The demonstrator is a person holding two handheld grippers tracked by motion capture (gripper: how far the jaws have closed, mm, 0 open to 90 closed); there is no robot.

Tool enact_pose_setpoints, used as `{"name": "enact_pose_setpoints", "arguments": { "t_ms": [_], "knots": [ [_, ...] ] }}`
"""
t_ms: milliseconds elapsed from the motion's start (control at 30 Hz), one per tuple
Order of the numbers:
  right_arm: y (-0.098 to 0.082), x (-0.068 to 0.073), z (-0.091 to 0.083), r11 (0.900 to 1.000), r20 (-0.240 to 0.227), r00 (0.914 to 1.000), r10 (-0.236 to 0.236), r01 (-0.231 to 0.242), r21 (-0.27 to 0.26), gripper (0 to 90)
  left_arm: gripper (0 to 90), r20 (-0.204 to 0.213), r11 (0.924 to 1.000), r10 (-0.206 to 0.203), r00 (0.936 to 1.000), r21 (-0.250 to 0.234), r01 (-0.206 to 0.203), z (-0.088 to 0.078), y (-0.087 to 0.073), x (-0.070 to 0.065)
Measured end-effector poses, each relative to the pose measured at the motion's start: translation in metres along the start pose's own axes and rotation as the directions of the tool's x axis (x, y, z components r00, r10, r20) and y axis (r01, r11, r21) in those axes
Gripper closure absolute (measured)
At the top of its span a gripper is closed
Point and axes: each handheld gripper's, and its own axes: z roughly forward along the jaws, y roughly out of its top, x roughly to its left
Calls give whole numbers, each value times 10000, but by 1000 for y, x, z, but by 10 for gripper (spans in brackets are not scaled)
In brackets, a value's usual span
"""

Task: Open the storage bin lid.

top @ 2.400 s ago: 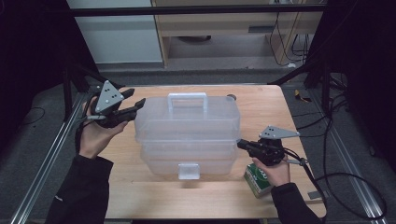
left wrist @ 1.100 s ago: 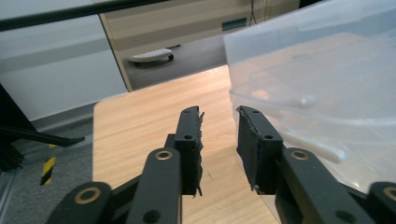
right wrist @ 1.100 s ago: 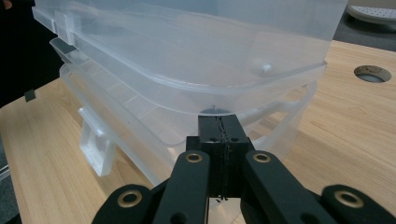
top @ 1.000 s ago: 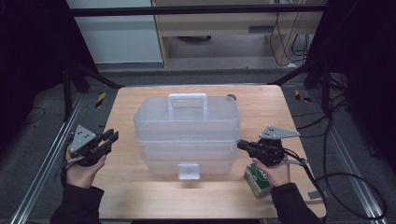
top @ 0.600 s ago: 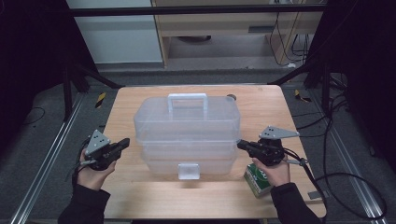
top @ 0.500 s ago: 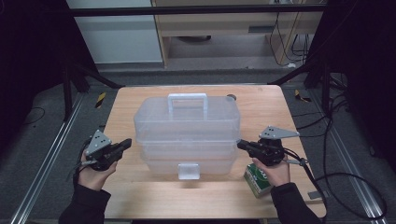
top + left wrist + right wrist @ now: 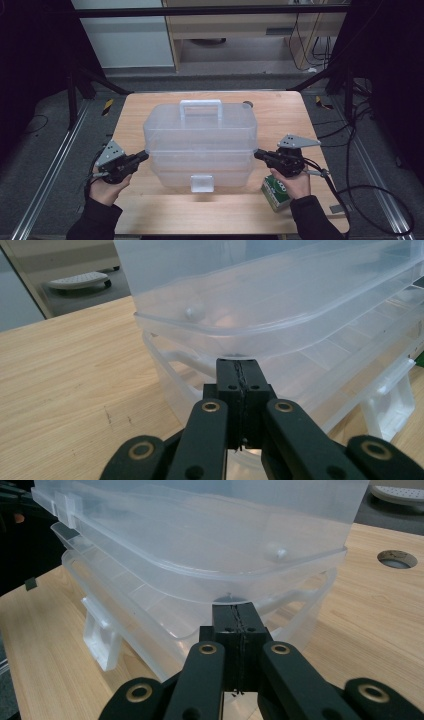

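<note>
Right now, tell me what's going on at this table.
A person holds a gripper in each hand at a clear plastic storage box in the middle of the wooden table. The left gripper and the right gripper are both shut, each with its tips under the box's lid rim at opposite ends. Neither clamps anything. The front latch hangs down. A green carton sits by the right hand.

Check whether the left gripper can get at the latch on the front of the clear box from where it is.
Probably yes: the left gripper sits at the box's left end, and bare table lies between it and the latch.
</note>
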Motion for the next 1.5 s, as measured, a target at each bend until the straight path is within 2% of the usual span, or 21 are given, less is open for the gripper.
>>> {"name": "enact_pose_setpoints", "arguments": {
  "t_ms": [233,467,767,933,1367,1433,1500],
  "knots": [
    [5,-1,-1,10000,-4,10000,1,-1,-82,900,896,34,9998,66,10000,-168,-65,0,5,-1],
    [12,-3,-2,9997,82,10000,-49,51,-237,900,894,-192,9995,155,9997,-289,-160,0,14,-1],
    [17,-9,-3,9986,-15,9999,159,-160,-511,900,893,-462,9986,360,9983,-369,-377,3,21,0],
    [20,-9,-4,9985,33,9999,143,-141,-536,900,893,-492,9981,440,9978,-407,-461,6,25,1],
    [19,-9,-3,9983,9,9999,123,-122,-572,900,875,-533,9980,495,9973,-373,-516,8,22,1],
    [19,-9,-3,9983,9,9999,129,-129,-560,900,856,-634,9980,568,9964,-250,-585,7,21,1],
    [19,-8,-3,9985,-1,10000,97,-97,-535,900,823,-1027,9970,770,9917,-11,-776,6,20,0]
  ]
}}
